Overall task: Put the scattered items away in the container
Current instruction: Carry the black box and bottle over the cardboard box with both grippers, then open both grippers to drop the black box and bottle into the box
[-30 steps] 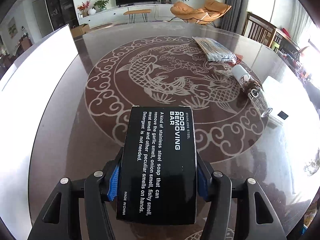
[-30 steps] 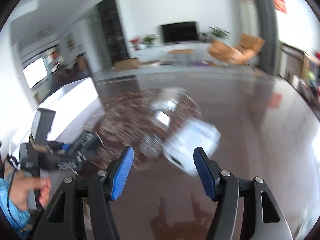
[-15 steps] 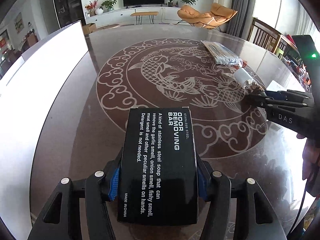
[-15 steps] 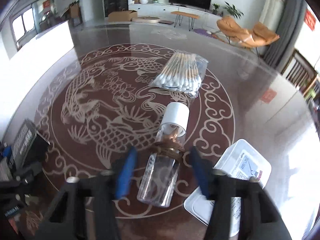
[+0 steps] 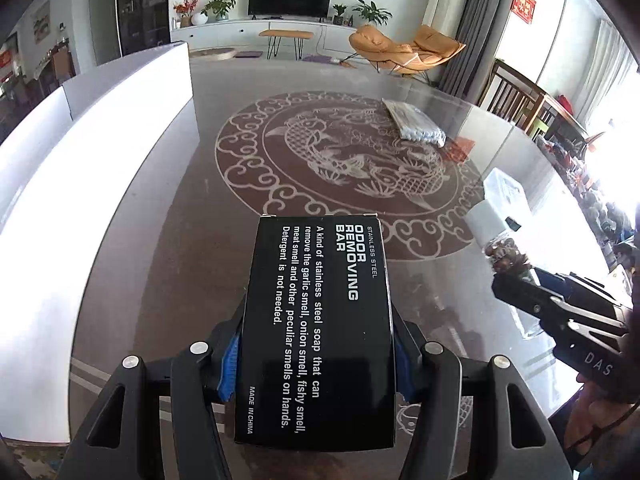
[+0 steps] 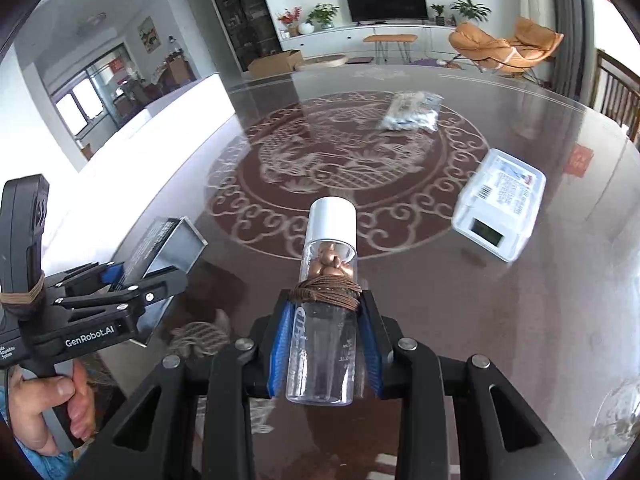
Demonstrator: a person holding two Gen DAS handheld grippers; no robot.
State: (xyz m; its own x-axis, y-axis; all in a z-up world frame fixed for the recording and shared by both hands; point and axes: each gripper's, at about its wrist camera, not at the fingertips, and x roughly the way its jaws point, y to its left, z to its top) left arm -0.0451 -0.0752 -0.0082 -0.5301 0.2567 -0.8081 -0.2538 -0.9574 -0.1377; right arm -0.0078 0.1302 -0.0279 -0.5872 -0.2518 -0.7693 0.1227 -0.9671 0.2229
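Item: clear plastic bottle (image 6: 323, 320) with white cap, brown cord wound round its middle, copper-coloured beads collected under the cap. It was clasped between the blue pads of the right gripper (image 6: 325, 344), raised off the dark glass-topped table (image 6: 460, 304) bearing a pale fish-and-scroll pattern.

Item: black printed carton (image 5: 318, 332) marked "odor removing bar", gripped at both sides by the left gripper (image 5: 316, 364), likewise clear of the table.

Item: large white container (image 5: 100, 168), set along the table's left edge; its contents could not be made out.

Remaining on the table: clear lidded plastic box (image 6: 500, 204) at right; transparent bag of cotton swabs (image 6: 412, 114) beyond. The patterned centre was otherwise left open.
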